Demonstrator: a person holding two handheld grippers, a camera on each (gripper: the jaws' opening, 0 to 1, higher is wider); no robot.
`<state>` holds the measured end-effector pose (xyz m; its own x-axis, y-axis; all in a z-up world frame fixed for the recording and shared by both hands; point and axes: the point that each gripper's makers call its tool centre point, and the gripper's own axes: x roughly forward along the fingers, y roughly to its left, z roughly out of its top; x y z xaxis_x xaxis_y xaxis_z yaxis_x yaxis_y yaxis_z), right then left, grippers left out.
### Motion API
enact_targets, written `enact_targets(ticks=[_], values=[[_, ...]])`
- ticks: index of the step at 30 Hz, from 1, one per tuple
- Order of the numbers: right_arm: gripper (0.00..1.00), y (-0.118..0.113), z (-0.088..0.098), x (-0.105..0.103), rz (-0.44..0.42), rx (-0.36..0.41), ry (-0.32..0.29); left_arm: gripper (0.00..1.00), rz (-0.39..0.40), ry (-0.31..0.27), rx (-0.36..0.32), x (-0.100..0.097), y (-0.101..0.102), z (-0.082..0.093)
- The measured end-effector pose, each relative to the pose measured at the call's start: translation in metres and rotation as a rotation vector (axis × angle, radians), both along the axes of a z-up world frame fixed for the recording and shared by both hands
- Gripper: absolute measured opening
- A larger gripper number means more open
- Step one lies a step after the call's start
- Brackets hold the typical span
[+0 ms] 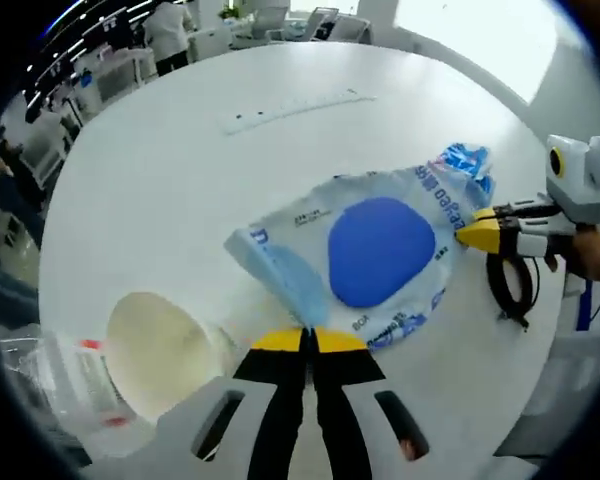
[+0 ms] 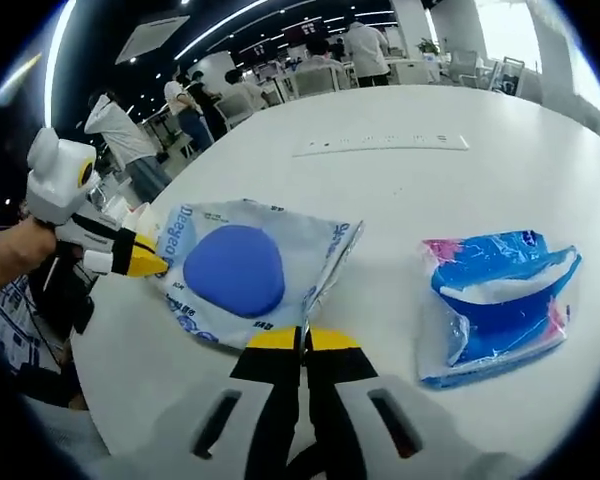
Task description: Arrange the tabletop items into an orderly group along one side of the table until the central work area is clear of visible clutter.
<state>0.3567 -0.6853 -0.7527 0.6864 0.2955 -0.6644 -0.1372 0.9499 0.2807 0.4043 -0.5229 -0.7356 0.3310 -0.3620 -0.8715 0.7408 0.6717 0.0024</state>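
A clear plastic package with a blue oval pad inside [image 1: 380, 250] [image 2: 235, 270] lies on the round white table [image 1: 180, 170] [image 2: 400, 210]. My left gripper [image 1: 307, 340] is shut on the package's near edge in the left gripper view. In that view the right gripper [image 1: 477, 232] comes in from the right and pinches the opposite edge. My right gripper [image 2: 302, 338] is shut on the package's edge in the right gripper view, where the left gripper [image 2: 145, 262] meets the package's far-left end. A blue, white and pink tissue pack [image 2: 495, 300] [image 1: 465, 165] lies beside the package.
A cream paper bowl on its side [image 1: 160, 350] and a clear container with a red label [image 1: 75, 375] sit left of my left gripper. A black cable loop [image 1: 510, 285] lies near the table edge. A long socket strip [image 1: 295, 108] [image 2: 385, 143] crosses the far side. People and desks stand beyond.
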Motion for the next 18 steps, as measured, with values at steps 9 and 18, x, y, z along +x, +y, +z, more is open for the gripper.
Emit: enact_targets(ticks=[9, 18], values=[[0.00, -0.001, -0.008, -0.003, -0.009, -0.004, 0.015, 0.03, -0.223, -0.157, 0.186, -0.003, -0.003, -0.003], [0.00, -0.003, -0.012, -0.002, -0.027, -0.002, 0.018, 0.12, -0.365, -0.250, 0.314, -0.004, -0.001, -0.012]])
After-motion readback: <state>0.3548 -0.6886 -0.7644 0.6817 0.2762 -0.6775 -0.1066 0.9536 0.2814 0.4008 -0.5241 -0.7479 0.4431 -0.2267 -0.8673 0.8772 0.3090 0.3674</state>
